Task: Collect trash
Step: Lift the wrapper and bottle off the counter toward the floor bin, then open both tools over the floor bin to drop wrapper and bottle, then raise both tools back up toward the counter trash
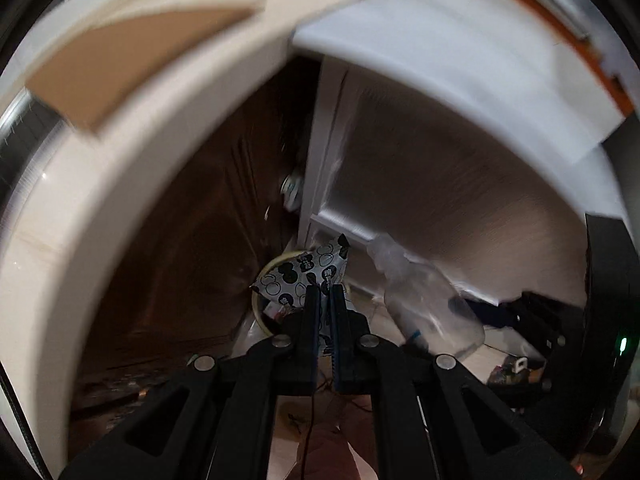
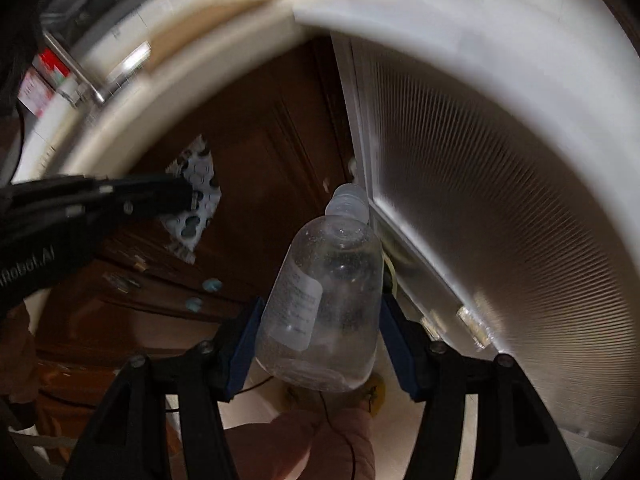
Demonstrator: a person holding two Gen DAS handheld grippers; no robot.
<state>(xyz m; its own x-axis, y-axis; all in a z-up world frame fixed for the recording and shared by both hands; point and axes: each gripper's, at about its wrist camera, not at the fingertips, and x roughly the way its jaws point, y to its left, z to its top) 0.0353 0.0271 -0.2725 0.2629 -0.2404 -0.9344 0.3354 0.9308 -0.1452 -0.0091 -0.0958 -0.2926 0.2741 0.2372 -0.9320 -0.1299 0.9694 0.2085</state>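
Below the curved pale countertop edge (image 1: 120, 184), at lower centre of the left wrist view, the left gripper (image 1: 325, 292) has its jaws closed flat on a crinkled white snack wrapper printed with black circles (image 1: 304, 272), which fans up and to the left from the pads, directly in front of a round pale-rimmed waste bin (image 1: 262, 280) by the dark wooden cabinet door (image 1: 192, 240). Right of centre, blurred, a clear plastic bottle (image 1: 424, 300) slants from lower right to upper left. Across in the right wrist view, at lower centre, the right gripper (image 2: 320, 316) clamps that bottle (image 2: 324, 300) across its wide body between blue pads, with its long axis running up the frame, tilted slightly right, its cap toward the white frosted-glass door (image 2: 480, 208) and its base toward the camera; a white label sits on its left side. At middle left the left gripper (image 2: 188, 196) shows with the wrapper (image 2: 196, 208) hanging from its tip. Done well, the step would likely mean bringing each piece squarely over the bin mouth before letting go, one at a time, the bottle going in neck first so that it does not catch on the rim.
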